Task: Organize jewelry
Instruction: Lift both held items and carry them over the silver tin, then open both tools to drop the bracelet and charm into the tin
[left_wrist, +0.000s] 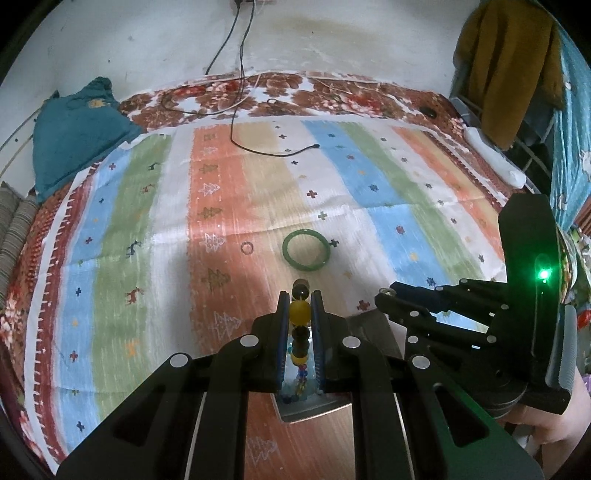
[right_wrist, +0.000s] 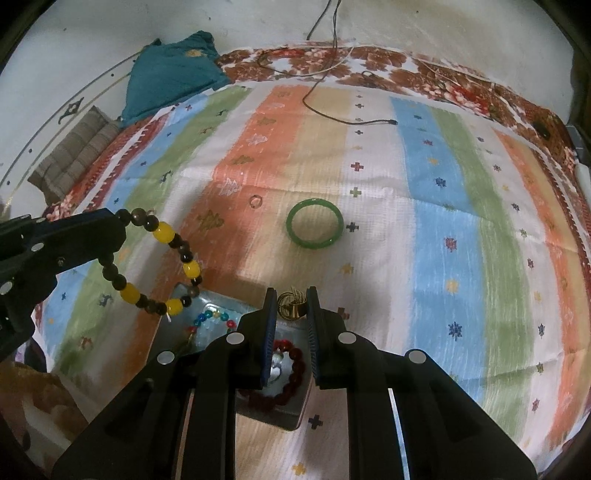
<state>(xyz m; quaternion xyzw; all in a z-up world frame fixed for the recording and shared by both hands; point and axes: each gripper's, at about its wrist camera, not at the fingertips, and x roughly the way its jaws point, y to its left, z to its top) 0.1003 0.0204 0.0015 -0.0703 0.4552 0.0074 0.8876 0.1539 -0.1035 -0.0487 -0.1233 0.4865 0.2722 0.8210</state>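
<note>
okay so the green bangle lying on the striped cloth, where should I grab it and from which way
Judging by its pose, come from above. The green bangle lies flat on the striped cloth with its hole open, so put one jaw inside, one outside, and pinch the near rim. Nothing crowds it.

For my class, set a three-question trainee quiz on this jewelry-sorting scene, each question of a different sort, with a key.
1. True or false: the left hand-held gripper is shut on the yellow-and-dark beaded bracelet.
2. Multiple choice: the right hand-held gripper holds A) the green bangle, B) a small gold ornament, C) the red bead bracelet.
3. Fill in: the green bangle lies flat on the striped ____.

Key: 1 true. 2 B; the green bangle lies apart on the cloth, and the red bead bracelet sits in the metal tray. 3 cloth.
</note>
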